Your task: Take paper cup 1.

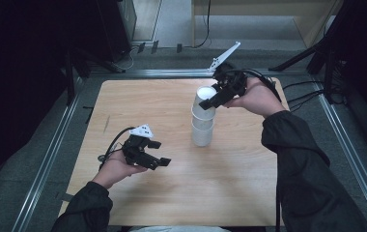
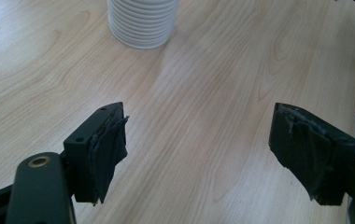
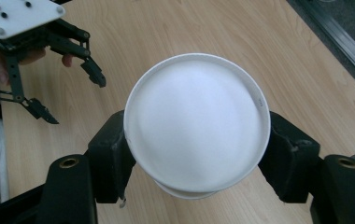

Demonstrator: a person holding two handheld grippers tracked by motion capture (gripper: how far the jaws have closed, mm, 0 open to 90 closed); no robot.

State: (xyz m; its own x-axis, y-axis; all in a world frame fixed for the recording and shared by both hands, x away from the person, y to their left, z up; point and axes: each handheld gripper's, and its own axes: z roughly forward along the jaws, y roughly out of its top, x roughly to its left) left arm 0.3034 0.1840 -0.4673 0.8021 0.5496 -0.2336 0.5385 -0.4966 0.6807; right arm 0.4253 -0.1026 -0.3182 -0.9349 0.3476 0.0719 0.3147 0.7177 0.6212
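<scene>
Wood-grain table (image 1: pixel 172 193) carries the whole work area, and a column of white paper cups (image 1: pixel 203 130) stands on it, ahead of the left gripper (image 1: pixel 158 153) and directly beneath the right gripper (image 1: pixel 209 103). Progress, as judged from the layout: the stack is built up to several cups, the top cup (image 1: pixel 204 99) sits tilted at the head of the column with the right gripper clamped across its wall just under the rim, and the remaining work is either to seat this cup squarely or to lift it clear; which of the two cannot be told. The left gripper hangs low over bare wood, well apart from the stack, its jaws apart with nothing between them. View differences: the high view gives the column height, the tilt of the top cup and the separation of the two hands. The right gripper view looks straight down into the top cup (image 3: pixel 196 123), shows its empty white interior, a pad pressing on each side of the wall and the rim of the next cup just below; it also shows the left gripper (image 3: pixel 75 100) farther off. The left gripper view shows the ribbed base of the stack (image 2: pixel 143 23) beyond its own empty pads (image 2: pixel 108 154).
</scene>
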